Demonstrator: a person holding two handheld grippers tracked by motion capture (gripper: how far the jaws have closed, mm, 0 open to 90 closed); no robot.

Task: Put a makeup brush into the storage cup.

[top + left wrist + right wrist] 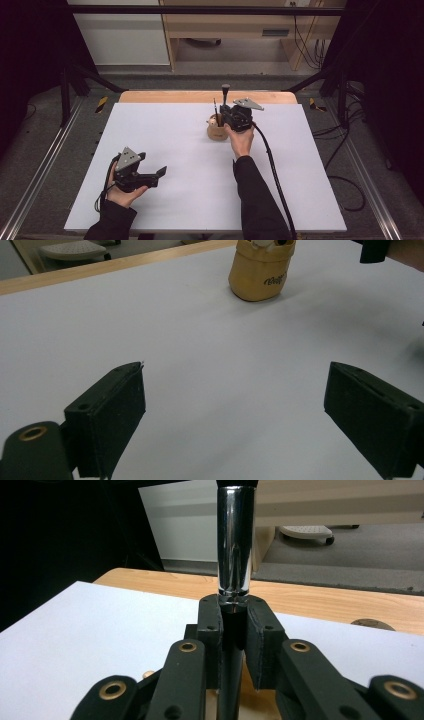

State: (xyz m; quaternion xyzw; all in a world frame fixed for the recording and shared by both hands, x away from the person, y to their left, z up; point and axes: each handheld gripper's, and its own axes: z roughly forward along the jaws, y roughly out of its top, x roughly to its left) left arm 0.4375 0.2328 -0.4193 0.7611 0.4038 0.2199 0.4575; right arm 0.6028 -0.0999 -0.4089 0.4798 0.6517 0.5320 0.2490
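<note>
1. On my left the left gripper (161, 172) hangs low over the white table (165, 130), jaws wide and empty
2. Mid-table stands the tan pen cup (216, 131) (probably light, tippy)
3. Over it my right gripper (233, 630) clamps a chrome-and-black pen (234, 545) upright; slick, stiff metal, so I'd grip the black section lower down

The tan cup (260, 270) bears a dark script word on its side, too small to read.
</note>
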